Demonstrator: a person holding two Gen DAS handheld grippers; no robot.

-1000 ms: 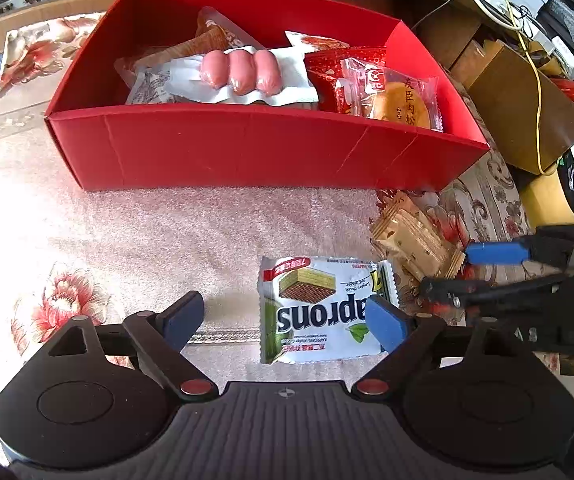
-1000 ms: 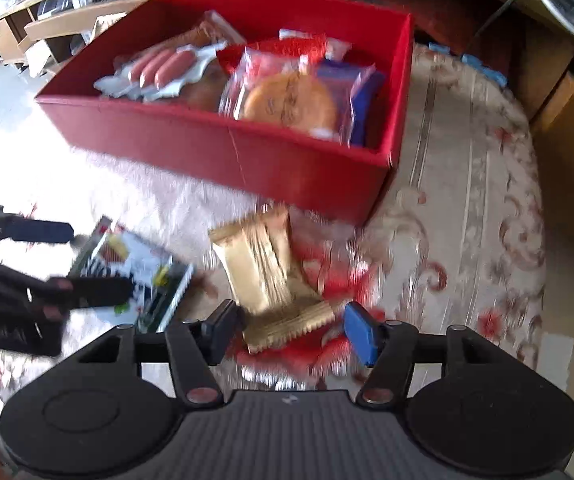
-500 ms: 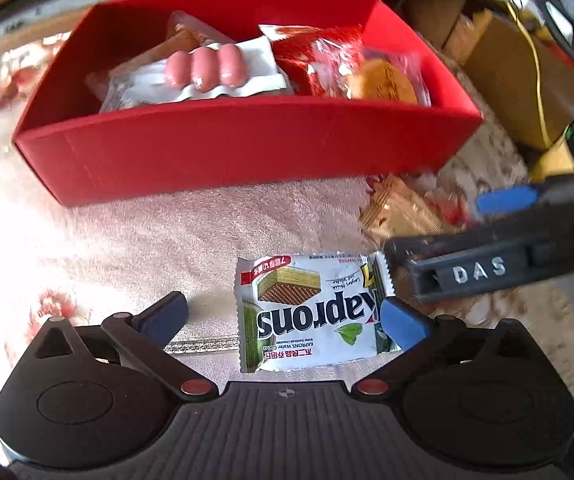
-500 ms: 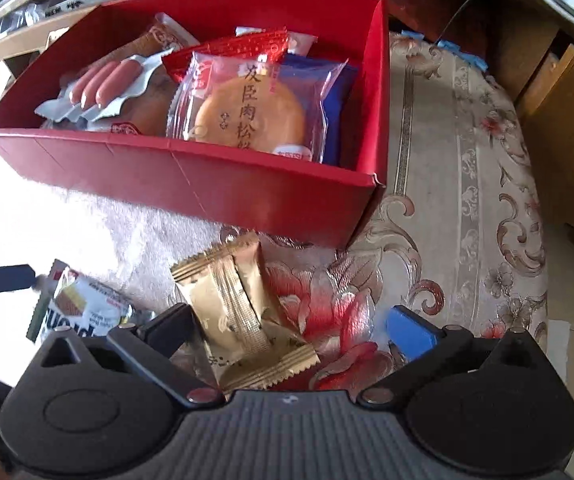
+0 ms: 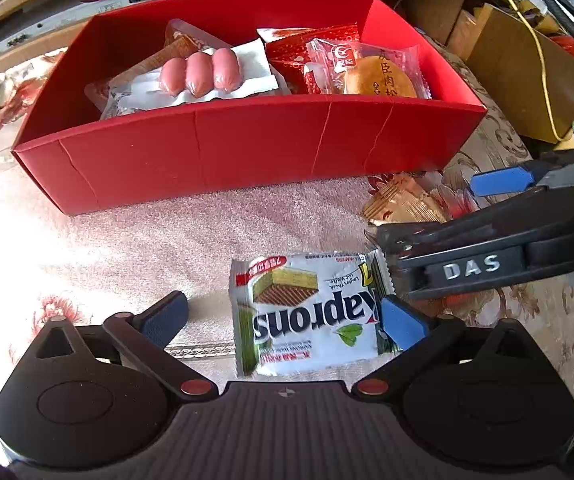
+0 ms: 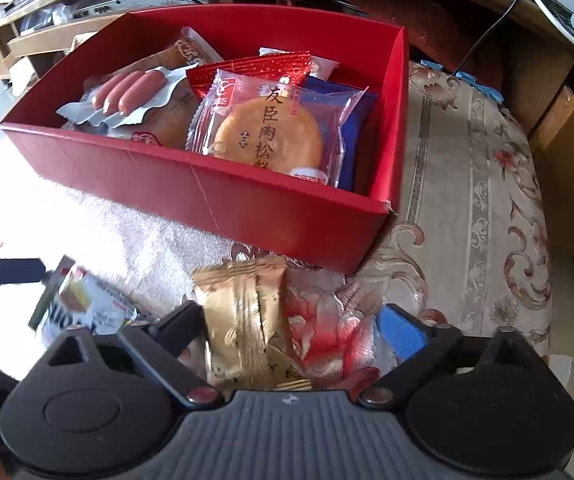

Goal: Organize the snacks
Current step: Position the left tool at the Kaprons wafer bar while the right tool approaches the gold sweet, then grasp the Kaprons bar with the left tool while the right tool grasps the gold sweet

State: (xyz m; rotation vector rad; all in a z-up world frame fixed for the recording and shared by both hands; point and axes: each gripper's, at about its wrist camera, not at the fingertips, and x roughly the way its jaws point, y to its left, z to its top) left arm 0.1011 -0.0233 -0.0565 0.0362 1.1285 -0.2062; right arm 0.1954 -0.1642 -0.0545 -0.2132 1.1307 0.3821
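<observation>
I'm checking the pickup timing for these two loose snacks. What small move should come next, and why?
Probably close the left gripper on the white-and-green Kaprons wafer packet: it lies flat on the floral tablecloth between the open jaws. The right gripper, whose jaws have just been closing, similarly straddles the gold foil biscuit packet.

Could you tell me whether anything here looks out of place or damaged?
Two snacks lie outside the red cardboard box on the floral tablecloth: a white-and-green Kaprons wafer packet and a gold foil biscuit packet. The box's front wall shows pale crease cracks.
</observation>
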